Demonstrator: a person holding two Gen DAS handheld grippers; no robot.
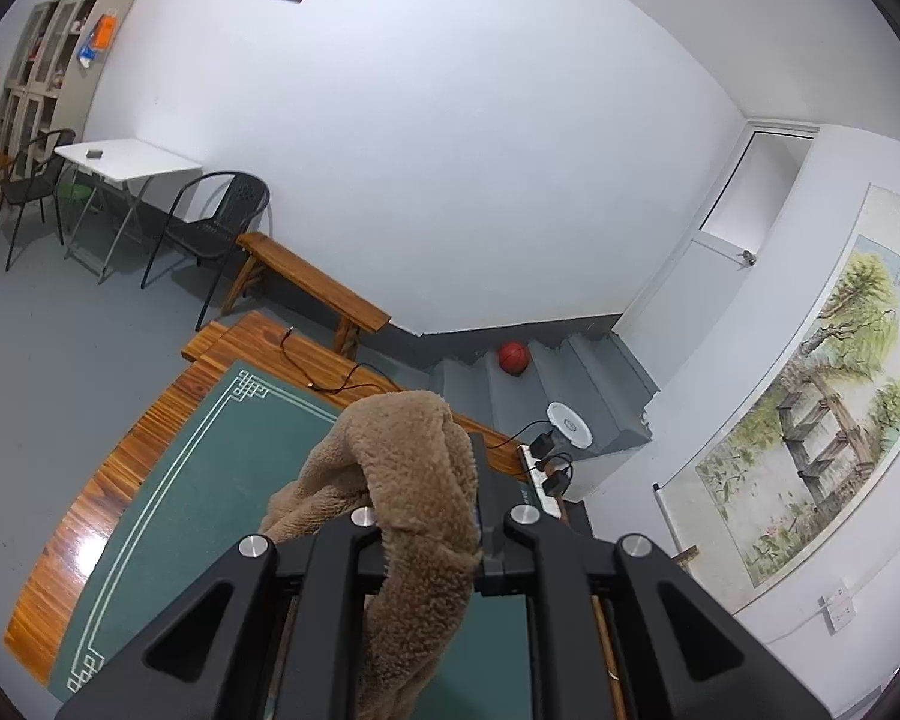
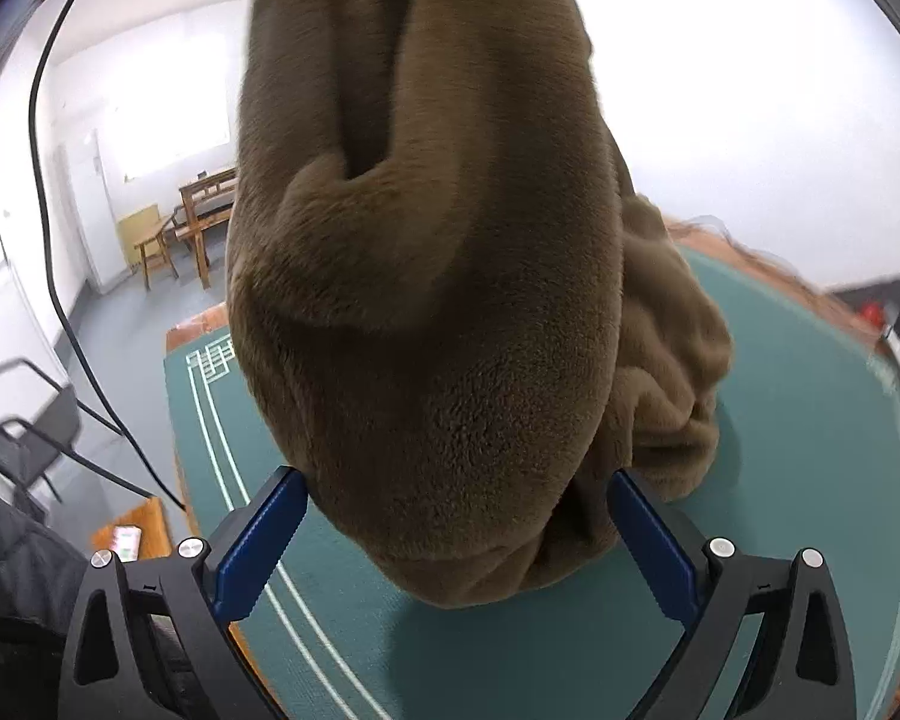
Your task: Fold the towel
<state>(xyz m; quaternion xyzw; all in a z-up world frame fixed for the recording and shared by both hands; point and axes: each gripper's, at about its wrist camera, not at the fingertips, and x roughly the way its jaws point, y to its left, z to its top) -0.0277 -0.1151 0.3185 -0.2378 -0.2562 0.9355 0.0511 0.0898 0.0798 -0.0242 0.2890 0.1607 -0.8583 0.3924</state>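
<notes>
Brown fleece towel point(image 1: 411, 480) pinched in the left gripper point(image 1: 432, 531), jaws closed tight on a bunched fold, fabric arching up over the fingers and trailing down between the black linkage arms. Lifted clear above the green mat point(image 1: 210, 468) on the wooden worktop point(image 1: 90, 528) in the left wrist view. Black cable point(image 1: 330, 375) lying across the worktop's far edge, near a wooden bench point(image 1: 312, 282). Red ball point(image 1: 513, 356) on the grey steps point(image 1: 570, 384) beyond, white round disc point(image 1: 570, 423) and a power strip with black plugs point(image 1: 546, 462) just beside the worktop's corner.

Right gripper point(image 2: 456, 525) spread wide, blue-padded fingers point(image 2: 264, 540) standing either side of the hanging towel point(image 2: 426, 300), nothing clamped between them. Whether the pads touch the fabric: cannot tell. Towel filling most of the right wrist view, hanging in a thick draped loop from above, lower folds heaped on the mat point(image 2: 810, 480) behind and to the right. White double border line of the mat point(image 2: 222, 456) visible at left. Dark sleeve point(image 2: 12, 570) at the lower left edge, black chair point(image 2: 36, 438) on the floor past it.
</notes>
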